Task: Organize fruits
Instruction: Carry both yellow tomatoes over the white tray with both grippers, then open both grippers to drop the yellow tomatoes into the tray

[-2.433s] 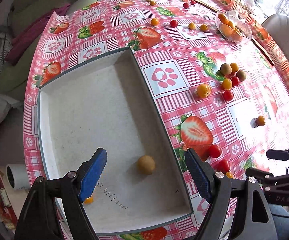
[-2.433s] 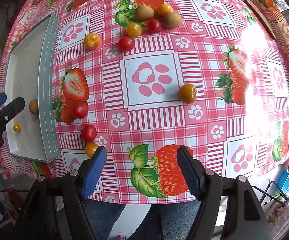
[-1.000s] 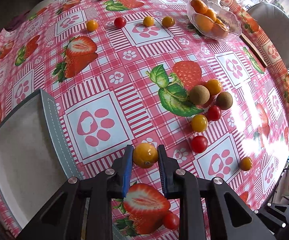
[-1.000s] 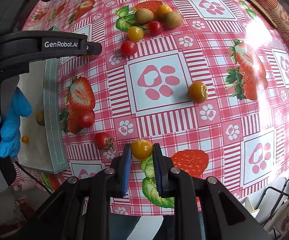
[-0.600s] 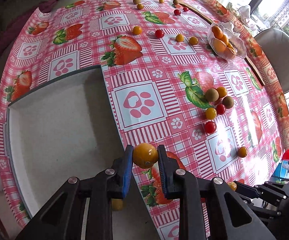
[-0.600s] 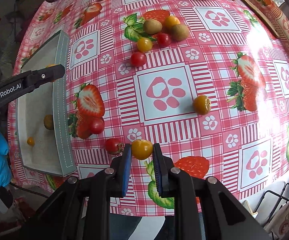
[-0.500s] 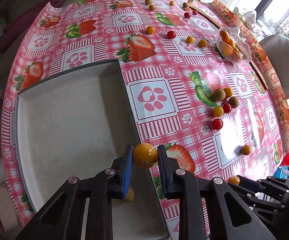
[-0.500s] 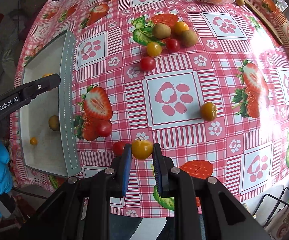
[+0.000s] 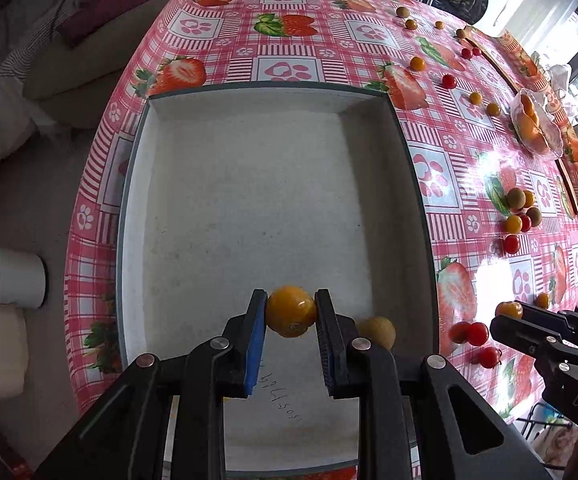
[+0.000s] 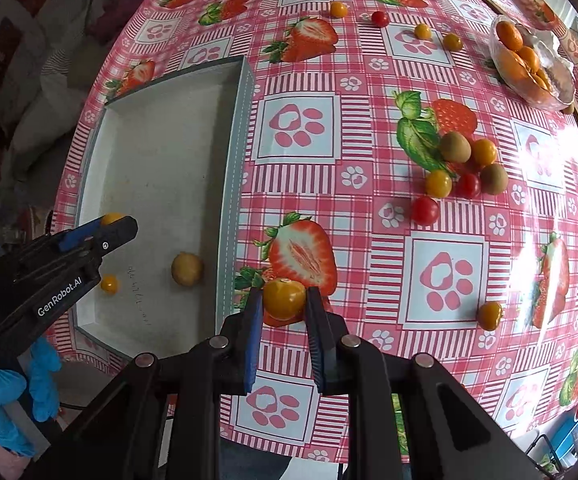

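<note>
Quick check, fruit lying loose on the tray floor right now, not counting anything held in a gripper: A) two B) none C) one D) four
A: the right wrist view shows only a tan round fruit and a small orange one lying in the tray; the left gripper holds its yellow tomato above them.

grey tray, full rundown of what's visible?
The grey tray is a shallow rectangle with a darker grey stitched rim and a pale, slightly scuffed floor bearing some handwriting near its near end. It lies flat on the strawberry-print tablecloth at the table's edge. Inside rest a tan round fruit and a small orange fruit, apart from each other. The left gripper hangs over it, shut on a yellow tomato.
</note>
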Action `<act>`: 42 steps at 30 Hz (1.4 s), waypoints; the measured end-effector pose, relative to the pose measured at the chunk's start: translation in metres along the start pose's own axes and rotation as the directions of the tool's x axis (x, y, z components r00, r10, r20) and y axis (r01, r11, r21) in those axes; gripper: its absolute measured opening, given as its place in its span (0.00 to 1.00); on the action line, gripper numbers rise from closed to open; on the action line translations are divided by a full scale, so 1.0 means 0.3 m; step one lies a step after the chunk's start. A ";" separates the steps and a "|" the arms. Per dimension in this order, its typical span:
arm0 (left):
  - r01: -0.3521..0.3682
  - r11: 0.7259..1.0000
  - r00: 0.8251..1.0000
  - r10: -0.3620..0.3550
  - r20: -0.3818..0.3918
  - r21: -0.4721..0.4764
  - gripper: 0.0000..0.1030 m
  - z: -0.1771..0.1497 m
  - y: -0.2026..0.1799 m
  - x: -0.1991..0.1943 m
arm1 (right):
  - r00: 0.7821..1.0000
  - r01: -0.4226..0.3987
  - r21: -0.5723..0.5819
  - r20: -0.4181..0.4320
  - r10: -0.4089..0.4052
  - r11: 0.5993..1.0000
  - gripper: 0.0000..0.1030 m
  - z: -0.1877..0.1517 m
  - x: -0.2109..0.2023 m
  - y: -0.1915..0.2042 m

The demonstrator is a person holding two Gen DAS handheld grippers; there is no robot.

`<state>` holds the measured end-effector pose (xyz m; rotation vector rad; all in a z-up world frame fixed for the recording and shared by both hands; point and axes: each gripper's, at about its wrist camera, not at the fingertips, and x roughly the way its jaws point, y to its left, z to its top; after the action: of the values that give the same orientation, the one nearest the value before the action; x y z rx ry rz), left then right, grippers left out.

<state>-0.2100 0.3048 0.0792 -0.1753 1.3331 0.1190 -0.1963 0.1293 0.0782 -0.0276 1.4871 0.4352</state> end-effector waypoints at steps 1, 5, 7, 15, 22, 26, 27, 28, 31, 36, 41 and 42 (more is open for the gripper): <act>-0.005 1.000 1.000 0.005 -0.001 -0.009 0.25 -0.005 0.014 0.003 | 1.000 -0.003 -0.016 -0.001 0.003 1.000 0.22 0.008 0.002 0.018; -0.022 0.999 1.000 0.022 -0.008 -0.047 0.25 -0.020 0.064 0.017 | 1.000 -0.014 -0.071 -0.009 0.013 0.997 0.22 0.038 0.017 0.089; -0.035 0.998 0.999 0.034 -0.011 -0.058 0.25 -0.026 0.083 0.025 | 1.000 -0.024 -0.091 -0.020 0.023 0.996 0.22 0.062 0.035 0.123; -0.060 0.995 0.998 0.058 -0.031 -0.077 0.25 -0.040 0.117 0.064 | 0.996 -0.061 -0.120 -0.066 0.053 0.991 0.22 0.137 0.109 0.200; -0.069 0.994 0.996 0.065 -0.054 -0.080 0.25 -0.044 0.110 0.101 | 0.993 -0.067 -0.151 -0.107 0.051 0.986 0.22 0.194 0.203 0.259; -0.071 0.994 0.996 0.066 -0.055 -0.086 0.25 -0.042 0.102 0.115 | 0.989 -0.057 -0.152 -0.141 0.036 0.987 0.23 0.212 0.267 0.270; -0.073 0.994 0.996 0.068 -0.053 -0.085 0.25 -0.043 0.103 0.115 | 0.989 -0.053 -0.152 -0.147 0.030 0.987 0.23 0.216 0.280 0.271; -0.074 0.994 0.996 0.069 -0.053 -0.083 0.25 -0.044 0.104 0.116 | 0.988 -0.047 -0.152 -0.152 0.024 0.987 0.23 0.219 0.291 0.271; -0.078 0.994 0.996 0.074 -0.056 -0.078 0.25 -0.045 0.101 0.120 | 0.988 -0.046 -0.146 -0.154 0.023 0.988 0.25 0.230 0.307 0.271; -0.117 0.991 0.993 0.114 -0.039 -0.065 0.75 -0.039 0.091 0.107 | 0.988 -0.082 -0.118 -0.143 0.064 0.990 0.54 0.263 0.294 0.262; -0.133 0.990 0.991 0.132 -0.027 -0.038 0.76 -0.028 0.078 0.079 | 0.992 -0.100 -0.097 -0.081 0.092 0.990 0.71 0.273 0.220 0.248; -0.133 0.991 0.991 0.133 -0.028 -0.032 0.76 -0.027 0.069 0.075 | 0.993 -0.099 -0.089 -0.071 0.093 0.991 0.72 0.273 0.207 0.239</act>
<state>-0.2163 0.3233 0.0542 -0.1165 1.3687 0.2527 -0.1382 0.2349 0.0439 -0.0437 1.5371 0.5858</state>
